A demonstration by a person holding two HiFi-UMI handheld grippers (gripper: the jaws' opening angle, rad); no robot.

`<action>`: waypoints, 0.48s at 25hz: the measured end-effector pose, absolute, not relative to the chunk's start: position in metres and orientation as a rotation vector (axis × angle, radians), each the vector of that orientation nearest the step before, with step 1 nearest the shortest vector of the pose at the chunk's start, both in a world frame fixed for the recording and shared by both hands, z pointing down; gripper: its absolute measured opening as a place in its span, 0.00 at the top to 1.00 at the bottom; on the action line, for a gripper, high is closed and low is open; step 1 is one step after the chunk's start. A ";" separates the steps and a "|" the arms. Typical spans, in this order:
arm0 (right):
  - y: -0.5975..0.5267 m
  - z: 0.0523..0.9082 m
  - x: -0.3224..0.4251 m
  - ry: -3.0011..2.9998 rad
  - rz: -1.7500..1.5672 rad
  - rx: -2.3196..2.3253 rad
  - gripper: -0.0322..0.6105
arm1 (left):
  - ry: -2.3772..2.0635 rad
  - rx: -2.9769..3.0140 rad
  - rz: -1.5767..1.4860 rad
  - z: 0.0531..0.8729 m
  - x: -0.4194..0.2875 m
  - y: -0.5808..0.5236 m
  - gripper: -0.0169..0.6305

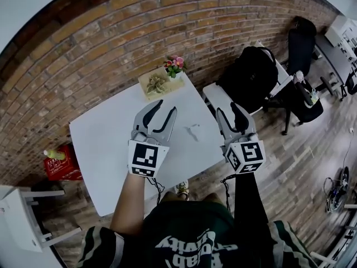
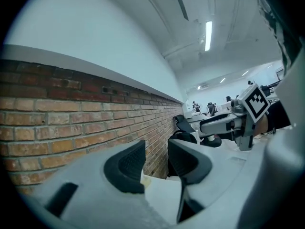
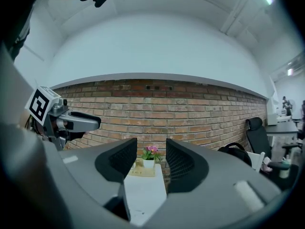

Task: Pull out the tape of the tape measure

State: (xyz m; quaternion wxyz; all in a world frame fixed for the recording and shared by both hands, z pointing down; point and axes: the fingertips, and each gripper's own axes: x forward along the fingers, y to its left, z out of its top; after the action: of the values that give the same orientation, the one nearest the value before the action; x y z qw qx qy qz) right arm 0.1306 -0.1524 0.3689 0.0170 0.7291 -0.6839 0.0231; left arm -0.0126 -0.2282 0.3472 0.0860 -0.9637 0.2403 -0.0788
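**Poised Above the Counter With Both Tools Empty**

Held level and side by side above the white counter, with the left tool and the right tool both spread wide and pinching nothing. Pointed toward the brick wall, past a wooden tray with a pink-flowered pot at the counter's far edge. Hard to place the tape measure: only a small pale object on the counter between the two tools, too small to identify with confidence. Judged as not yet started, with no grip taken.

To do the step well: confirm the tape measure first. Then bring one tool down to clamp the case squarely across its flat sides and pin it to the counter. Close the other on the end hook alone, not on the blade edge. Pull straight and level away from the case, in line with the slot, slowly enough to avoid kinking or slipping off. Keep clear of the tray at the far edge and of the counter's right edge, near a black backpack on a chair.
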 end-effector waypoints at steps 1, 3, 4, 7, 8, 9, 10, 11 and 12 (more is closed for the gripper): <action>-0.157 0.371 0.131 -2.116 0.070 2.273 0.63 | 0.703 -2.881 -0.237 0.350 -0.011 -0.232 0.73; -0.165 0.376 0.129 -2.103 0.078 2.278 0.63 | 0.673 -2.898 -0.247 0.358 -0.008 -0.239 0.74; -0.168 0.379 0.127 -2.095 0.082 2.277 0.63 | 0.660 -2.908 -0.254 0.363 -0.007 -0.241 0.74; -0.173 0.389 0.127 -2.047 0.079 2.280 0.63 | 0.637 -2.925 -0.291 0.380 -0.003 -0.250 0.76; -0.174 0.392 0.128 -2.030 0.083 2.282 0.63 | 0.640 -2.926 -0.312 0.386 -0.001 -0.253 0.77; -0.175 0.396 0.130 -2.014 0.092 2.282 0.63 | 0.645 -2.928 -0.334 0.393 0.001 -0.255 0.77; -0.176 0.401 0.131 -2.001 0.107 2.280 0.63 | 0.649 -2.932 -0.354 0.400 0.003 -0.258 0.79; -0.177 0.408 0.131 -1.994 0.130 2.272 0.63 | 0.646 -2.938 -0.372 0.409 0.005 -0.259 0.81; -0.178 0.416 0.130 -1.995 0.161 2.256 0.63 | 0.636 -2.945 -0.390 0.417 0.008 -0.260 0.81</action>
State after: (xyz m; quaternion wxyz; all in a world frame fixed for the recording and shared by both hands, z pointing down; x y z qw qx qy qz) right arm 0.1299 -0.1781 0.4163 0.0628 0.7466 -0.6602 0.0534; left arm 0.0078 -0.2598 0.4174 0.0520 -0.9680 0.2092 -0.1282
